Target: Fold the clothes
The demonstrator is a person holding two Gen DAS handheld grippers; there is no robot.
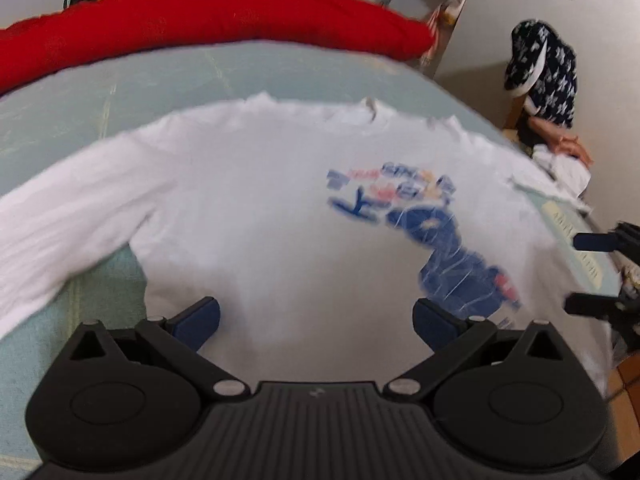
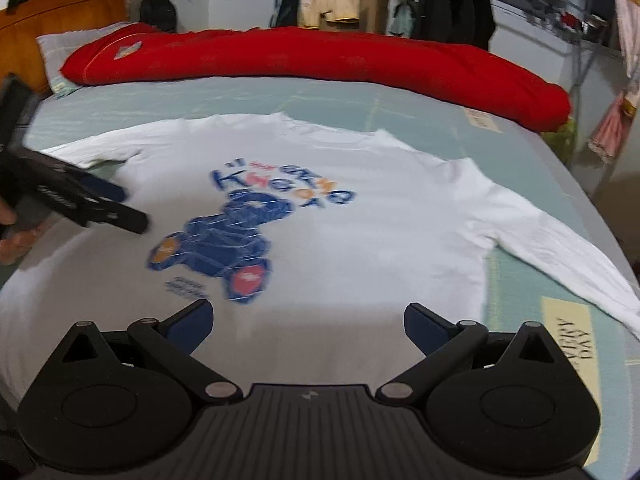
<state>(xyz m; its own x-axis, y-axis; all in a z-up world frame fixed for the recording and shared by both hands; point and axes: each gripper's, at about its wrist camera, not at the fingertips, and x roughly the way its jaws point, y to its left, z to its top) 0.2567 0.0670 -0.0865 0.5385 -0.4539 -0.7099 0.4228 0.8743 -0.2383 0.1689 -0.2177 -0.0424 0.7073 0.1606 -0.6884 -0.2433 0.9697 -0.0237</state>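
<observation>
A white long-sleeved shirt (image 1: 260, 220) with a blue printed figure (image 1: 452, 256) lies spread flat, print side up, on a pale green bed (image 1: 80, 112). My left gripper (image 1: 316, 320) hovers open over the shirt's lower body and holds nothing. One sleeve (image 1: 60, 220) stretches out to the left. In the right wrist view the same shirt (image 2: 380, 240) lies ahead, its other sleeve (image 2: 560, 248) running right. My right gripper (image 2: 310, 318) is open above the hem area, empty. The left gripper (image 2: 128, 206) shows at the left, held by a hand (image 2: 12, 240). Both views are motion-blurred.
A long red quilt (image 2: 320, 64) lies across the bed's far side. A person in a dark patterned top (image 1: 540, 76) sits beyond the bed's right end, beside some white clothes (image 1: 560, 172). The right gripper (image 1: 580, 272) shows at the edge. Hanging clothes and boxes (image 2: 344, 4) line the back wall.
</observation>
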